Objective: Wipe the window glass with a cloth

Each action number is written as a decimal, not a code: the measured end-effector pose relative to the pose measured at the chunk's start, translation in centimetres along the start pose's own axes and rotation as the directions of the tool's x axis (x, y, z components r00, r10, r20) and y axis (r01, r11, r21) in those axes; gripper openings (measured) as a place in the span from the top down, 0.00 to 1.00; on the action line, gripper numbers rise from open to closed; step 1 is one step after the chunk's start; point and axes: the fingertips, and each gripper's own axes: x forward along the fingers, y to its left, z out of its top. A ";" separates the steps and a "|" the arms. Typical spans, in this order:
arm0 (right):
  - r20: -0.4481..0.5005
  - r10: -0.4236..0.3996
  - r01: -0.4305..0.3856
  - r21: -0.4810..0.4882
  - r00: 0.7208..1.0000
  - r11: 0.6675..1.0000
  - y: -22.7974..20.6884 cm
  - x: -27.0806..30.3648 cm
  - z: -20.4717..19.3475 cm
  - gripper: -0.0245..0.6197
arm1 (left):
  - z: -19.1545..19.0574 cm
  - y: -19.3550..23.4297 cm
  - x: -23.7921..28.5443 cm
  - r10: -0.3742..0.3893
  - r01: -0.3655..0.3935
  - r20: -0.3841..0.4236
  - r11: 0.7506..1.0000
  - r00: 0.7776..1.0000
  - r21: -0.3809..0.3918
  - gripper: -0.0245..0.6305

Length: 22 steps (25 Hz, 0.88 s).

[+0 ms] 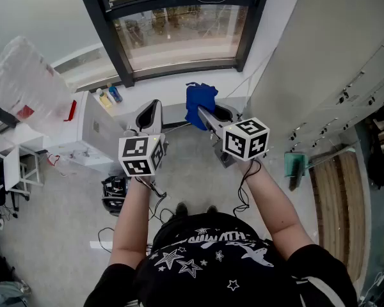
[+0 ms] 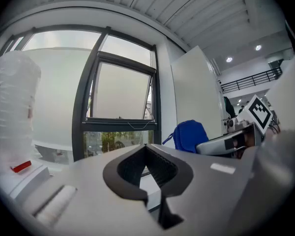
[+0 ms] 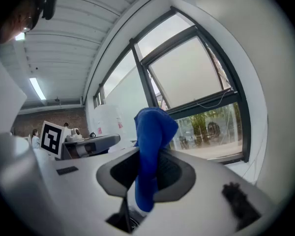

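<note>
The window has a dark frame and stands ahead of both grippers, its glass pale with trees showing low down. A blue cloth is bunched in my right gripper, which is shut on it; in the right gripper view the cloth stands up between the jaws in front of the window. My left gripper is level with it to the left, jaws shut and empty. In the left gripper view, the cloth and right gripper show at the right. Neither touches the glass.
A white cabinet stands at the left below the sill, with small bottles on it and a big plastic bag beyond. A white wall closes the right. A black object and cables lie on the floor.
</note>
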 end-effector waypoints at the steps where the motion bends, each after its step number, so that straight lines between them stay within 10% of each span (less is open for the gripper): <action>1: -0.003 0.004 -0.004 -0.003 1.000 1.000 0.1 -0.2 -0.1 0.84 | 0.0 -0.1 -0.1 0.006 -0.006 -0.001 1.000 1.000 -0.001 0.95; 22: -0.030 0.047 -0.049 -0.050 0.998 0.998 0.1 -1.2 -1.0 0.84 | -1.3 -1.4 -0.1 0.070 -0.070 -0.050 0.997 0.996 0.015 0.95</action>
